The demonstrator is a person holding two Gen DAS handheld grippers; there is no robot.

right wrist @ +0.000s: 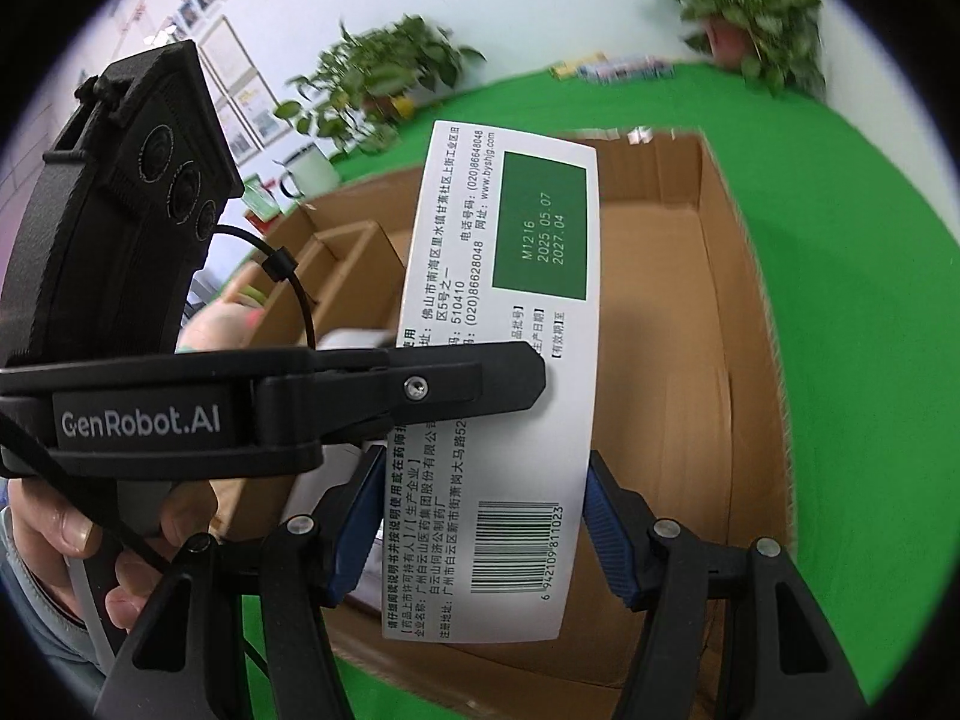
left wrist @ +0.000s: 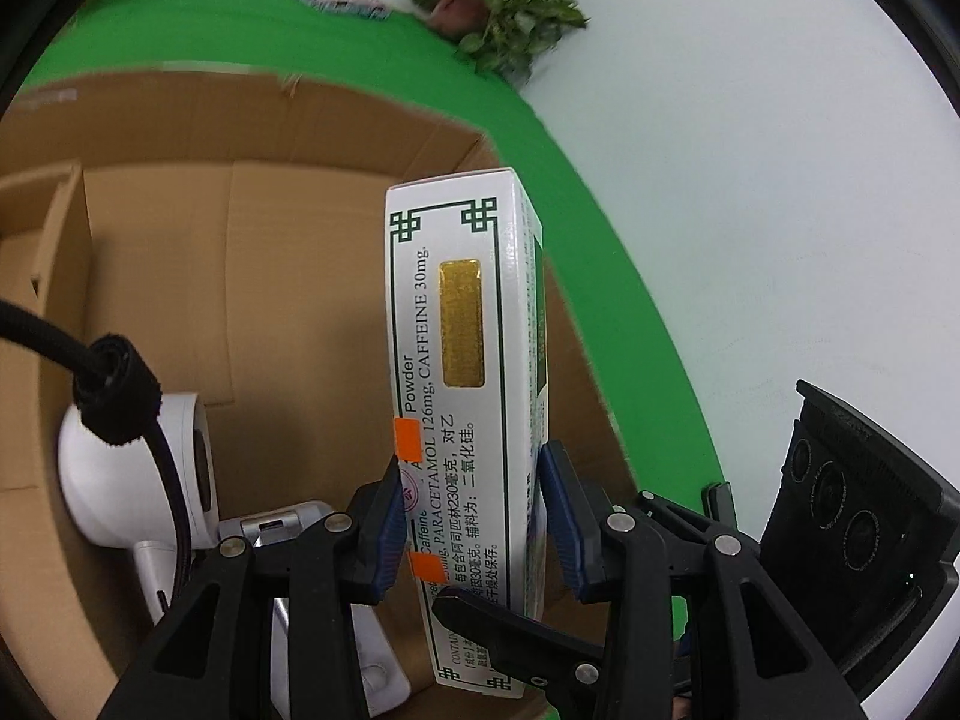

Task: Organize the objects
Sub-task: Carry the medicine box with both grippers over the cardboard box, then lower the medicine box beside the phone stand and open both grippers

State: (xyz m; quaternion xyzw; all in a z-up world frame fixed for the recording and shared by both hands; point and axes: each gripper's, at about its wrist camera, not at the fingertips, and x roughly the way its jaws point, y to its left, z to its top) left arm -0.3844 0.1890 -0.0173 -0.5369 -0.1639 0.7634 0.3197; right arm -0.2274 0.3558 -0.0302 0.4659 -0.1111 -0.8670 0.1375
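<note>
medicine box (left wrist: 462, 396) is gripped from both sides at once, over the open cardboard box (left wrist: 150, 276). left gripper (left wrist: 468, 516) has its blue pads pressed on the two narrow faces. right gripper (right wrist: 480, 516) has its pads against the long edges of the wide face with the barcode, so it is clamped too.

hidden or unclear: the medicine box's lower end is cut off behind the gripper linkages in both views. in the left wrist view the right gripper's finger crosses in front of the pack near the bottom. background plants (right wrist: 750, 6) are motion-blurred. only part of the person's hand (right wrist: 72, 534) shows, at the left edge.

room: right half of the cardboard box floor is bare, walls upright, green tabletop (left wrist: 600, 228) around it.

contents: white hair dryer (left wrist: 138, 480) with black cord lies at the left. a white blister-type pack sits beside it, partly hidden. cardboard dividers (right wrist: 348, 258) stand along the far-left side, and what they hold is hard to make out.
</note>
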